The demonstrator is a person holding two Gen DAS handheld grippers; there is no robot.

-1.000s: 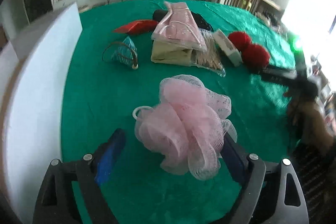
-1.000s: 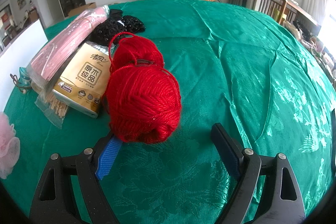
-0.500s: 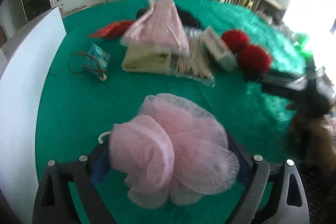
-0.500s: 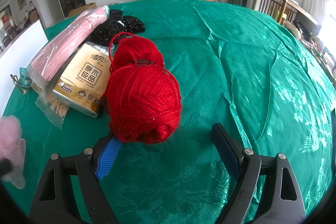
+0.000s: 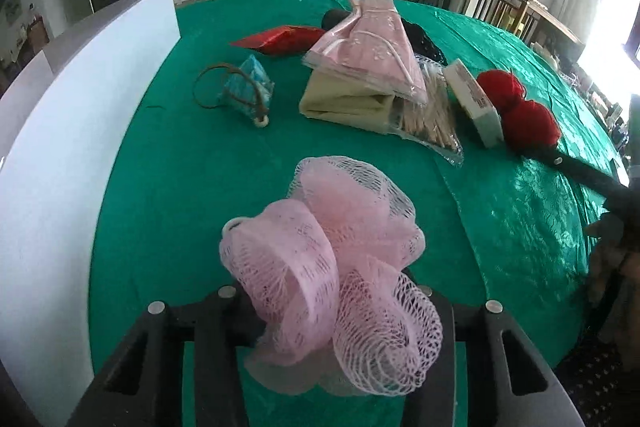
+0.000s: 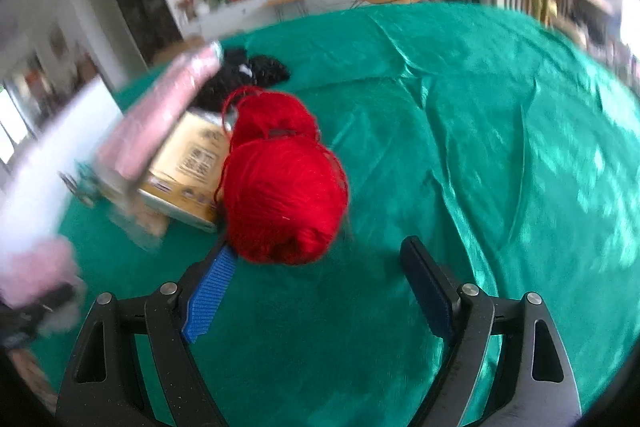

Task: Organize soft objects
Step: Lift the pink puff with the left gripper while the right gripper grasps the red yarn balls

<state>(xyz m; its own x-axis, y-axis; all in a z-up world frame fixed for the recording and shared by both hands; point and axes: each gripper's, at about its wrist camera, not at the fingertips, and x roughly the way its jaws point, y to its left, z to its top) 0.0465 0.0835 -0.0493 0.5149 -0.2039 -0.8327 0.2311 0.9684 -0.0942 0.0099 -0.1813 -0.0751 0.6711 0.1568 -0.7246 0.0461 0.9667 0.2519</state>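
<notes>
A pink mesh bath pouf (image 5: 328, 267) sits bunched between the jaws of my left gripper (image 5: 332, 311), low in the left wrist view. The jaws are closing and squeeze it, and the mesh hides the pads. The pouf also shows blurred at the left edge of the right wrist view (image 6: 36, 271). Two red yarn balls (image 6: 280, 195) lie on the green tablecloth (image 6: 480, 147) just ahead of my right gripper (image 6: 320, 267), which is open. Its left blue pad (image 6: 208, 291) is at the near ball's lower left. The same yarn (image 5: 528, 123) shows at the right of the left wrist view.
A white board (image 5: 60, 167) stands along the left. Beyond the pouf lie a teal pouch with a loop handle (image 5: 248, 91), a red packet (image 5: 280, 39), a pink packaged garment (image 5: 368, 43) on beige cloth (image 5: 344, 103), bagged wooden sticks (image 5: 432, 119) and a tissue box (image 5: 472, 103).
The left jaws moved in around the pouf and closed on it, bunching it up. The right wrist view has rolled and blurred, with the yarn still ahead of its open jaws.
</notes>
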